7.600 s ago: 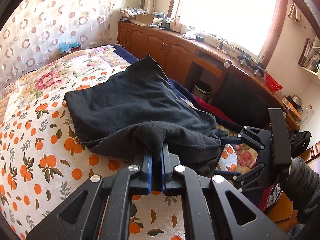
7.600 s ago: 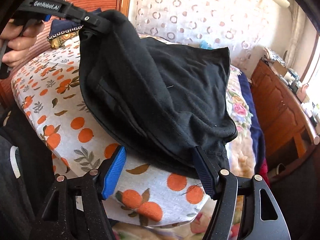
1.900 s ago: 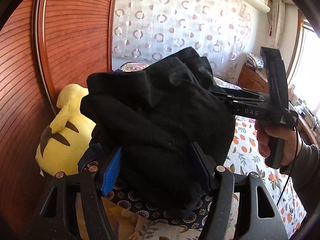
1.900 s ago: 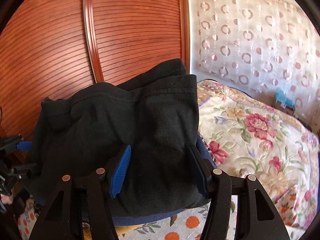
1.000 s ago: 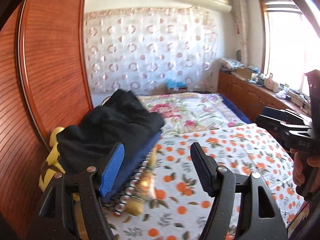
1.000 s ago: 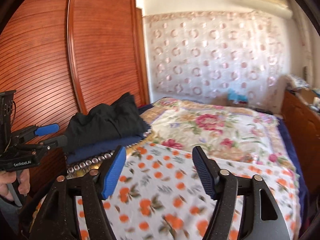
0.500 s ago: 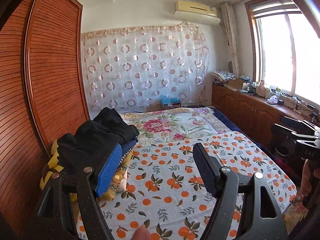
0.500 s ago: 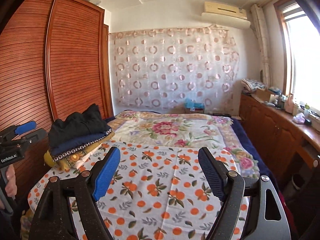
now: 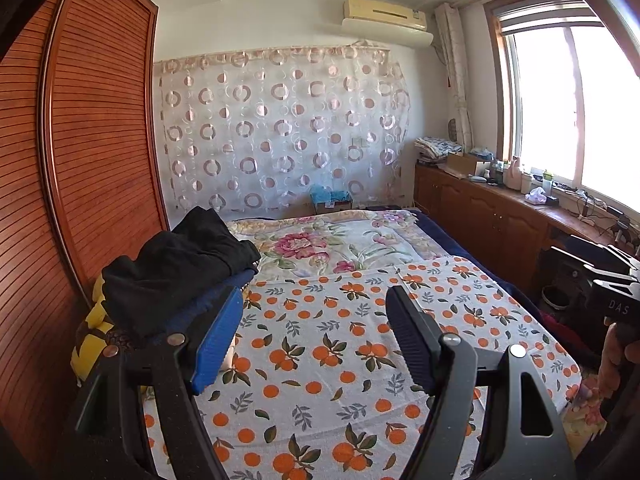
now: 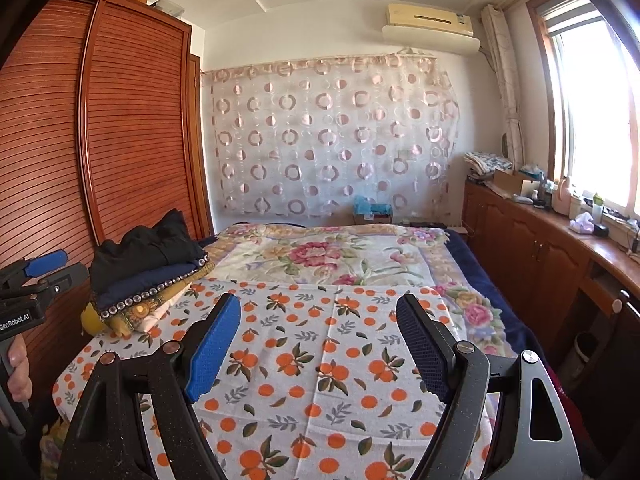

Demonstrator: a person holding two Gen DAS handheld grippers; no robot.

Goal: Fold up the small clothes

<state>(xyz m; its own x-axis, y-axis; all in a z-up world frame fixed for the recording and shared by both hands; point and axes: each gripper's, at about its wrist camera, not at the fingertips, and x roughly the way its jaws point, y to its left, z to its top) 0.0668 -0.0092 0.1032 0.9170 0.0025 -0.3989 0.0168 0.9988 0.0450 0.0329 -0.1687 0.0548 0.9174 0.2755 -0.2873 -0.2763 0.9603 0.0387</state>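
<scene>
The folded black garment [image 9: 180, 264] lies on top of a stack of folded clothes at the bed's left side, by the wardrobe; it also shows in the right wrist view [image 10: 148, 252]. My left gripper [image 9: 316, 340] is open and empty, held back above the orange-print sheet [image 9: 340, 344]. My right gripper [image 10: 320, 344] is open and empty too, above the same sheet [image 10: 320, 360]. Each gripper shows at the edge of the other's view: the right one [image 9: 612, 284], the left one [image 10: 36, 276].
The stack holds a navy piece [image 10: 144, 278], a beaded yellow piece [image 10: 132, 312] and a yellow plush toy [image 9: 90, 340]. A wooden wardrobe [image 9: 80, 160] stands left. A floral blanket [image 9: 328, 244] covers the far bed. A wooden cabinet [image 9: 500, 216] with clutter runs under the window at right.
The black garment was carried from the bed to the stack by the wardrobe and let go. Both grippers opened and pulled back away from the stack.
</scene>
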